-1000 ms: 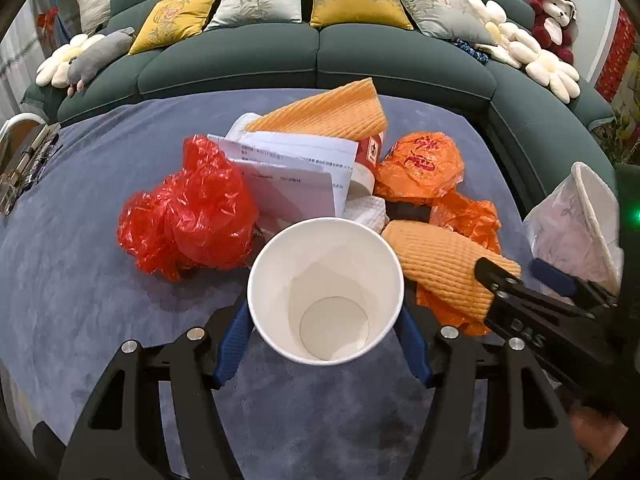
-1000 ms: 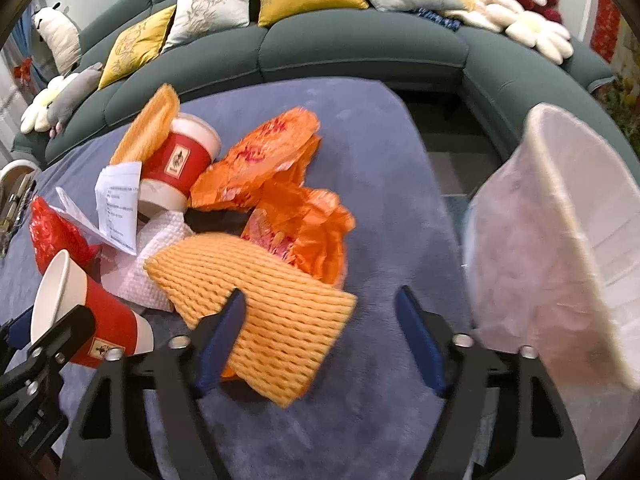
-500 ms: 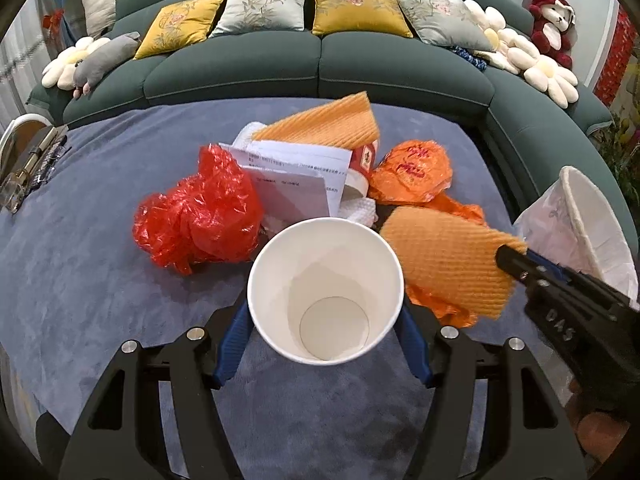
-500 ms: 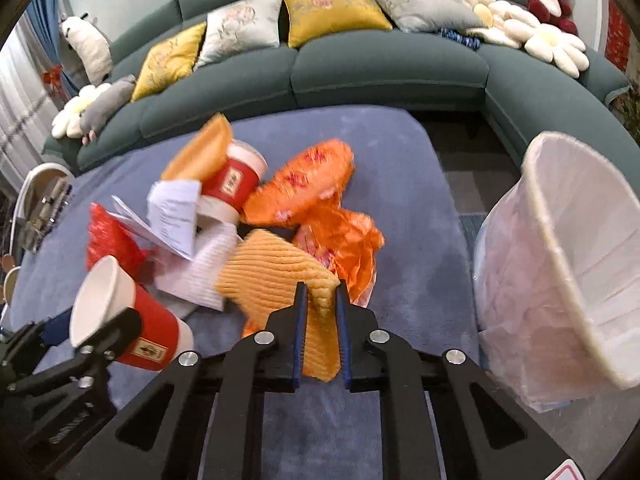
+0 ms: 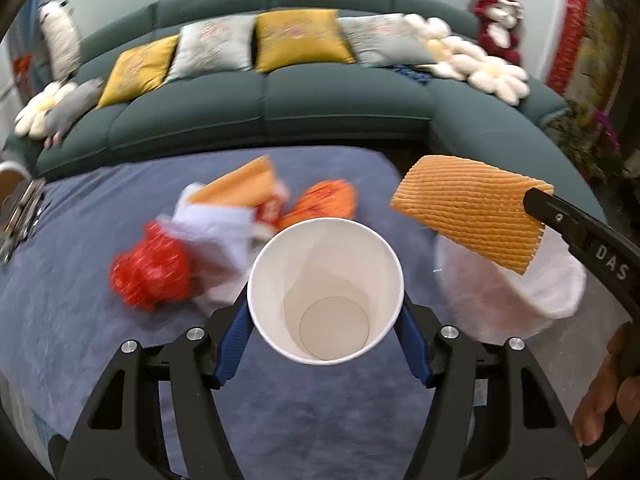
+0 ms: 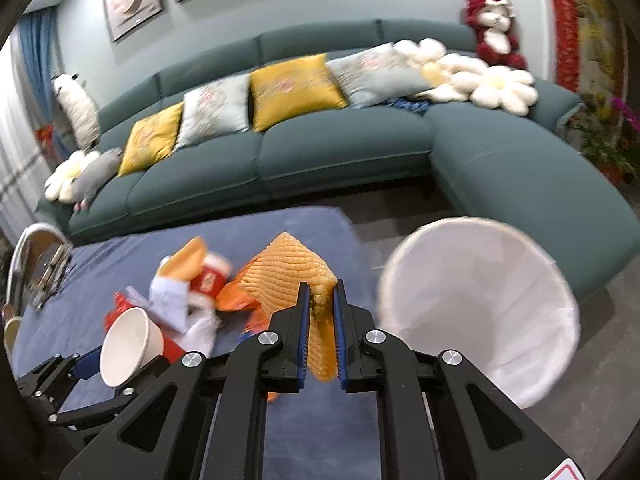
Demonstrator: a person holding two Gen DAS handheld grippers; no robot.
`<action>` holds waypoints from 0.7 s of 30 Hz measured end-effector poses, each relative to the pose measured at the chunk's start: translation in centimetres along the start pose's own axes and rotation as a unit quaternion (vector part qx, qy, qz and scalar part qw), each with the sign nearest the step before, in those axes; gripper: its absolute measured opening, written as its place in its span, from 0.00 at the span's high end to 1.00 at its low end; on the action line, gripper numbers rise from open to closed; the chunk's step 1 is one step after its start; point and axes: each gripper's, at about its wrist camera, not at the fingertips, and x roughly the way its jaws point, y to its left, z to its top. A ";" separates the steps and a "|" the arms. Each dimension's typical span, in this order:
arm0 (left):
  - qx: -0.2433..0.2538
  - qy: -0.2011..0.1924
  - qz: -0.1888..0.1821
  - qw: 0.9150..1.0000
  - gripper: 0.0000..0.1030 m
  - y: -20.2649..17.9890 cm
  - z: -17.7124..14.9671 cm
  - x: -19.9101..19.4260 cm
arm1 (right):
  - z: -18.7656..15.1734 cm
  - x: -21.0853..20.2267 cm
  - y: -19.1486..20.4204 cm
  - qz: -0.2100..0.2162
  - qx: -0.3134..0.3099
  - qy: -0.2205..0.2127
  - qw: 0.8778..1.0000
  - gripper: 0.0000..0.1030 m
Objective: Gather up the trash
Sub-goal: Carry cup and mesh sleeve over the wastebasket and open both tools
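Note:
A paper cup (image 5: 325,288), white inside and red outside, sits mouth-up between the blue pads of my left gripper (image 5: 324,336), which is shut on it. The right wrist view shows the same cup (image 6: 128,344) at lower left. My right gripper (image 6: 320,300) is shut on an orange ribbed foam net (image 6: 288,268), which hangs off the surface. In the left wrist view the foam net (image 5: 472,216) hangs over the near rim of a white lined bin (image 5: 516,304). The bin (image 6: 480,300) stands just right of the right gripper, mouth tilted toward me.
On the blue-grey carpeted surface (image 5: 80,340) lies a blurred pile: a red plastic bag (image 5: 152,276), white papers (image 5: 216,224), another foam net (image 5: 240,188), a red cup (image 6: 208,280) and an orange bag (image 5: 324,204). A green sofa (image 5: 280,112) curves behind. A hand (image 5: 612,392) holds the right gripper.
The right gripper closed on the foam net and lifted it off the pile toward the bin. The left gripper rose with the cup, and the pile now looks farther away.

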 end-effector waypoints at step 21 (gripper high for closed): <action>0.104 0.013 -0.174 0.979 0.39 -18.7 4.7 3.3 | -0.4 -1.1 -17.5 -0.133 0.091 -0.014 0.987 0.89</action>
